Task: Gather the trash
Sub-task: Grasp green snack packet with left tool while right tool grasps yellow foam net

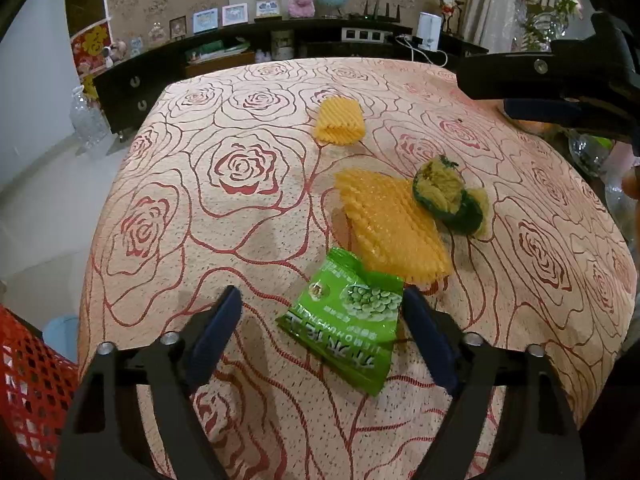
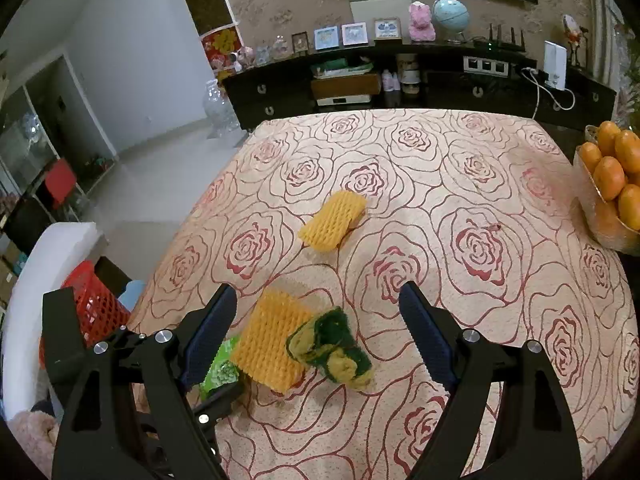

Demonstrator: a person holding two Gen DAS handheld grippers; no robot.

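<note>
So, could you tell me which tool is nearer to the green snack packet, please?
Left. The left tool straddles the green snack packet, jaws open around it. The right tool sits further off, over the green-and-yellow scrap beside the packet.

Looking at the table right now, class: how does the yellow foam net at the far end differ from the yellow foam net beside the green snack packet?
The far foam net is smaller, curled into an open loop and lies alone on the tablecloth. The near foam net is larger and pressed flat, and it touches the green snack packet and lies right beside the crumpled green-and-yellow wrapper. Both are yellow, ribbed mesh sleeves, and no gripper holds either.
</note>
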